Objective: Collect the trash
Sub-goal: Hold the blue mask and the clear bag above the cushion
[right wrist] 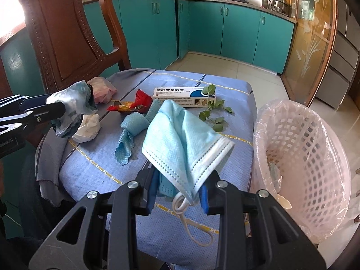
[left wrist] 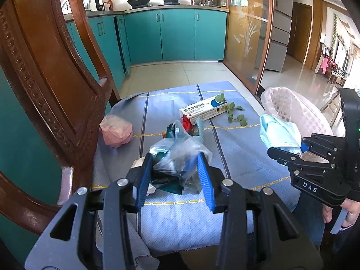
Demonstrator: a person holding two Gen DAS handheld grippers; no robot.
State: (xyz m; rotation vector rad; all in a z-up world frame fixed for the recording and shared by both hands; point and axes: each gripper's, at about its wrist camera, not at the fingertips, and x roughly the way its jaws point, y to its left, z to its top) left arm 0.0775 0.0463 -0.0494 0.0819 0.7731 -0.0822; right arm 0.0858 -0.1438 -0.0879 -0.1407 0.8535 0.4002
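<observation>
My left gripper (left wrist: 174,165) is shut on a crumpled clear and dark green plastic wrapper (left wrist: 180,155), also seen in the right wrist view (right wrist: 72,110). My right gripper (right wrist: 178,184) is shut on a light blue face mask (right wrist: 186,135), held above the table's right side, next to the pink lined basket (right wrist: 315,157). The mask also shows in the left wrist view (left wrist: 279,132), as does the basket (left wrist: 292,110). On the blue tablecloth (right wrist: 157,225) lie a medicine box (right wrist: 184,95), a leafy sprig (right wrist: 213,110), a red candy wrapper (right wrist: 132,105), a blue cloth strip (right wrist: 130,132), a white tissue (right wrist: 87,128) and a pink bag (right wrist: 102,88).
A carved wooden chair (left wrist: 51,67) stands close at the table's left. Teal kitchen cabinets (left wrist: 175,33) line the back wall. A glass sliding door (left wrist: 249,29) is at the right. The basket stands off the table's right edge.
</observation>
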